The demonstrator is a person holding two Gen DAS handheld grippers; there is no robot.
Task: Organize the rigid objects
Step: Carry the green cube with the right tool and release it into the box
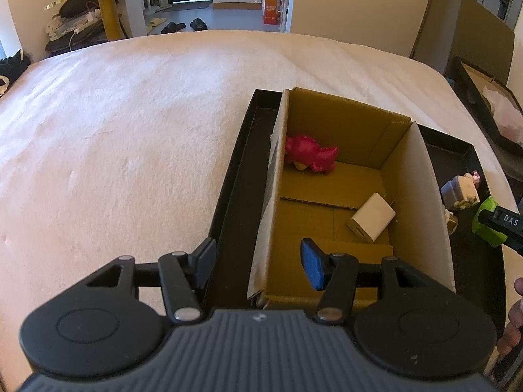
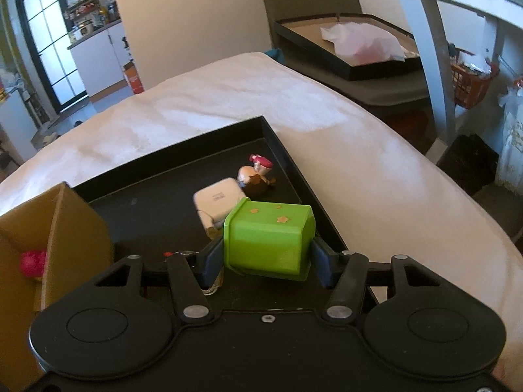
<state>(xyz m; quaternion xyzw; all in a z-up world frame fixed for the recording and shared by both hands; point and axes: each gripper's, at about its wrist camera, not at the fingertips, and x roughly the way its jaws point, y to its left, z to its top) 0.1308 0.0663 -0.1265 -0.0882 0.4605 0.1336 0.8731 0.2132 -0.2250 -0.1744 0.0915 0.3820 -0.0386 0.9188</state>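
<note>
An open cardboard box point(image 1: 425, 176) stands in a black tray point(image 1: 235, 176) on the bed. Inside it lie a pink toy point(image 1: 312, 155) and a white charger point(image 1: 372, 219). My left gripper point(image 1: 258, 264) is open and empty, straddling the box's near left wall. My right gripper point(image 2: 266, 254) is shut on a green cup point(image 2: 269, 240) with star marks, held above the tray point(image 2: 294, 163). Beyond the cup lie a white square case point(image 2: 217, 199) and a small figurine point(image 2: 256, 176). The green cup point(image 1: 488, 225) also shows at the right edge of the left wrist view.
The tray sits on a white bedspread point(image 1: 130, 130). A second black tray point(image 2: 366, 58) with crumpled paper stands off the bed's far right. A small glass jar point(image 2: 212, 289) sits under my right gripper's left finger. A table leg point(image 2: 438, 75) stands at right.
</note>
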